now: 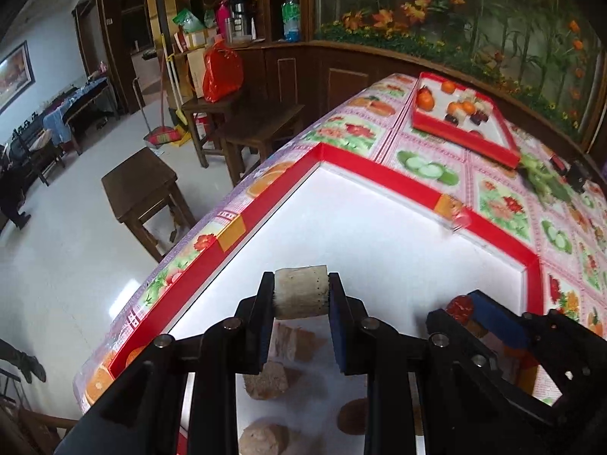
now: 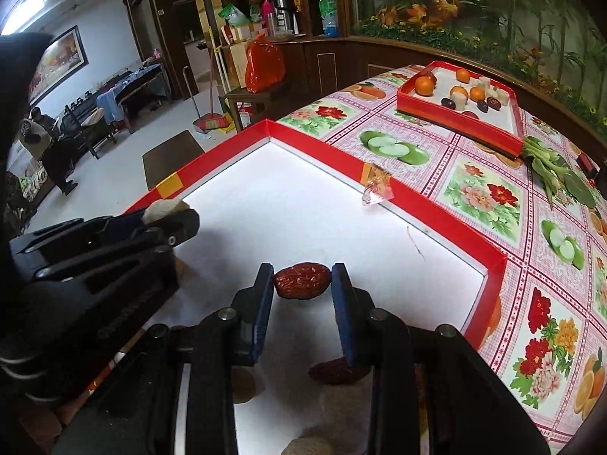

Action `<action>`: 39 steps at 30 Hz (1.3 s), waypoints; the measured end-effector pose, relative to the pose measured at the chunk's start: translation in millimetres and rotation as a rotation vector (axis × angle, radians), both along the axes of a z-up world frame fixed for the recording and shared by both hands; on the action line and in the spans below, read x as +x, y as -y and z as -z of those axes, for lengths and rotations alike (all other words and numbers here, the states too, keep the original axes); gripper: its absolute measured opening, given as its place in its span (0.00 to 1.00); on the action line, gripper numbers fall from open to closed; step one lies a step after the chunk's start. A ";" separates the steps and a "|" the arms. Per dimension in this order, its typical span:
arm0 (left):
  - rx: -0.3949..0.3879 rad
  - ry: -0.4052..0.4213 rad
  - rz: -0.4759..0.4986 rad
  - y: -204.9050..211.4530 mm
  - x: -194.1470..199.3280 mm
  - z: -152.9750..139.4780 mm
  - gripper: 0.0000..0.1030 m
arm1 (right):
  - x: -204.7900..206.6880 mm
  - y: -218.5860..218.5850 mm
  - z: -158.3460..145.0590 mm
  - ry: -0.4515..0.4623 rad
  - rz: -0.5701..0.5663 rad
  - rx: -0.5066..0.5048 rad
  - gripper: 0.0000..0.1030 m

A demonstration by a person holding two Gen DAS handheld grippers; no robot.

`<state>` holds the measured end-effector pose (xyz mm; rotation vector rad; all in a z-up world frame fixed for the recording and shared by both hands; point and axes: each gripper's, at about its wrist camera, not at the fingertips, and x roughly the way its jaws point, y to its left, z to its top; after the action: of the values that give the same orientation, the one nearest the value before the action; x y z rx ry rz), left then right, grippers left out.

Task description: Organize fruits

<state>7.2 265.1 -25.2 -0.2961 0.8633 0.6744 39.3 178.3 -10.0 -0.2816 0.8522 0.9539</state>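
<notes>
Left gripper (image 1: 301,294) jaws closed on pale cut chunk (image 1: 301,291) – held over red-rimmed tray (image 1: 265,195) near table's left edge. Right gripper (image 2: 302,282) jaws clamp red date (image 2: 302,280) endwise above tray floor. Risk – date pivots out; grippers near, could collide.

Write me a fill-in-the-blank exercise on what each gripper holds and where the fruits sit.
1. The left gripper is shut on a pale ____ chunk.
2. The right gripper grips a wrinkled red ____ over the near tray.
3. The oranges lie in the ____ tray.
4. Both trays have white floors and ____ walls.

Missing words: cylindrical; date; far; red
</notes>
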 end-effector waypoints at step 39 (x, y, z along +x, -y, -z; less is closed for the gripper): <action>-0.017 0.102 0.005 62.0 -68.7 -30.6 1.00 | -72.4 139.8 -71.1 0.196 -0.030 0.174 1.00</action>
<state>-61.4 203.1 5.4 -0.3406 0.7723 0.6425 -33.1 38.6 61.1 -0.2339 0.5839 1.0037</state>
